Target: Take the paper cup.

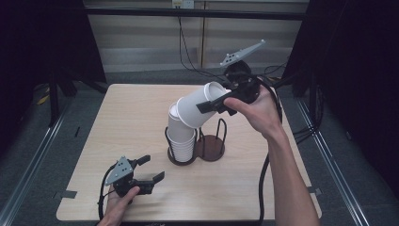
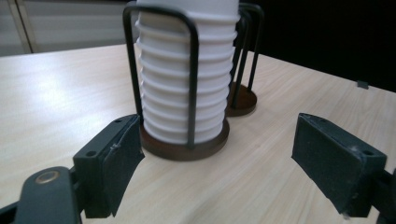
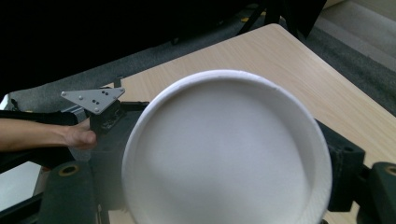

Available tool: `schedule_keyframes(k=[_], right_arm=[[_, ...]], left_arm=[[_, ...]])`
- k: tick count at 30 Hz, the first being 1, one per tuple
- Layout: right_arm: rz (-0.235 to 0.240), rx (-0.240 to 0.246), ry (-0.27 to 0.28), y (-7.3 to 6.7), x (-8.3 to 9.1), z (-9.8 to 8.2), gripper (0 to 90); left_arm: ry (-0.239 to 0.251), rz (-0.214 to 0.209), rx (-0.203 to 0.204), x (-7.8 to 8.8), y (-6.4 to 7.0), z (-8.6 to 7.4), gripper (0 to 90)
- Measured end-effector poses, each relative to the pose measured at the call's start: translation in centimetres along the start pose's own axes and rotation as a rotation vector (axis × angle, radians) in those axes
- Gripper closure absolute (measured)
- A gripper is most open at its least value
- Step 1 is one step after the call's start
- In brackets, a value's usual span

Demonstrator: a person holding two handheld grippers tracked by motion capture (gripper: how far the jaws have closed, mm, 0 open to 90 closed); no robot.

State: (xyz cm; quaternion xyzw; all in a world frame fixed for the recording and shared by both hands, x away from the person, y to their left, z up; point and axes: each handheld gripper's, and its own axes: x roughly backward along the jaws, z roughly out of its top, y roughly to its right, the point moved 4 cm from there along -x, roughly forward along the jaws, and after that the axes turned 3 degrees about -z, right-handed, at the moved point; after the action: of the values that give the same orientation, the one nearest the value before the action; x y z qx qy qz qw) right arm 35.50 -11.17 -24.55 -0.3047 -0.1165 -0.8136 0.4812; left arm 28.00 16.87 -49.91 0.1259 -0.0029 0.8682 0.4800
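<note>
High view: my right hand-held gripper (image 1: 217, 104) pinches a tilted white cup (image 1: 200, 106) above the stack (image 1: 181, 136); my left hand-held gripper (image 1: 153, 168), spread, rests near the tabletop's (image 1: 127, 117) front edge.

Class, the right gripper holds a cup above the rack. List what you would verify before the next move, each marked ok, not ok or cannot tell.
1. Right gripper clamped on the held cup: ok.
2. Cup clear of the cup stack: cannot tell.
3. Cup upright: not ok, tilted.
4. Left gripper open, apart from the rack: ok.
5. Rack's second ring free: ok.
</note>
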Motion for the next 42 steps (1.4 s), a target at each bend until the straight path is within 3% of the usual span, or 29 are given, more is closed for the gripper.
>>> schedule_keyframes(k=[1,4,5,9,13,16,24,30,34,37,38,42], right_arm=[[0.01,-0.001,0.023,-0.1,0.3,-0.3,23.0],[0.007,0.002,0.023,-0.3,0.3,-0.7,23.0],[0.007,0.002,0.023,-0.3,0.3,-0.7,23.0],[0.012,0.011,0.057,-0.6,0.8,-1.3,23.0],[0.016,0.003,0.085,-0.6,1.6,-1.8,23.1],[0.011,0.002,0.085,-0.5,1.7,-2.2,23.1],[0.002,0.011,0.084,-0.9,2.1,-3.6,23.1],[-0.013,0.006,0.093,-1.0,1.7,-4.8,23.1],[0.02,0.002,0.097,-1.3,1.2,-5.9,23.2],[0.032,0.002,0.097,-1.4,0.9,-6.3,23.3],[0.04,0.005,0.088,-1.6,0.5,-6.7,23.3],[0.054,0.0,0.094,-1.6,0.2,-7.4,23.4]], left_arm=[[0.016,-0.009,-0.009,0.1,0.1,0.8,15.7],[0.011,-0.021,-0.018,0.2,0.2,1.4,15.8],[0.02,-0.024,-0.004,0.1,0.3,1.8,15.8],[0.039,-0.036,-0.011,0.1,0.7,3.6,15.8],[0.046,-0.026,-0.019,-0.3,1.0,4.6,18.2],[0.057,-0.045,-0.015,-0.8,1.4,5.1,18.2],[0.047,-0.081,-0.056,-1.4,2.3,7.4,17.5],[0.056,-0.099,-0.078,-1.1,2.3,9.5,16.5],[0.061,-0.13,-0.102,-1.1,2.7,10.7,15.9],[0.062,-0.144,-0.108,-1.0,2.9,11.0,15.8],[0.066,-0.136,-0.127,-1.0,3.0,11.1,15.8],[0.076,-0.166,-0.117,-1.0,3.3,11.2,15.8]])
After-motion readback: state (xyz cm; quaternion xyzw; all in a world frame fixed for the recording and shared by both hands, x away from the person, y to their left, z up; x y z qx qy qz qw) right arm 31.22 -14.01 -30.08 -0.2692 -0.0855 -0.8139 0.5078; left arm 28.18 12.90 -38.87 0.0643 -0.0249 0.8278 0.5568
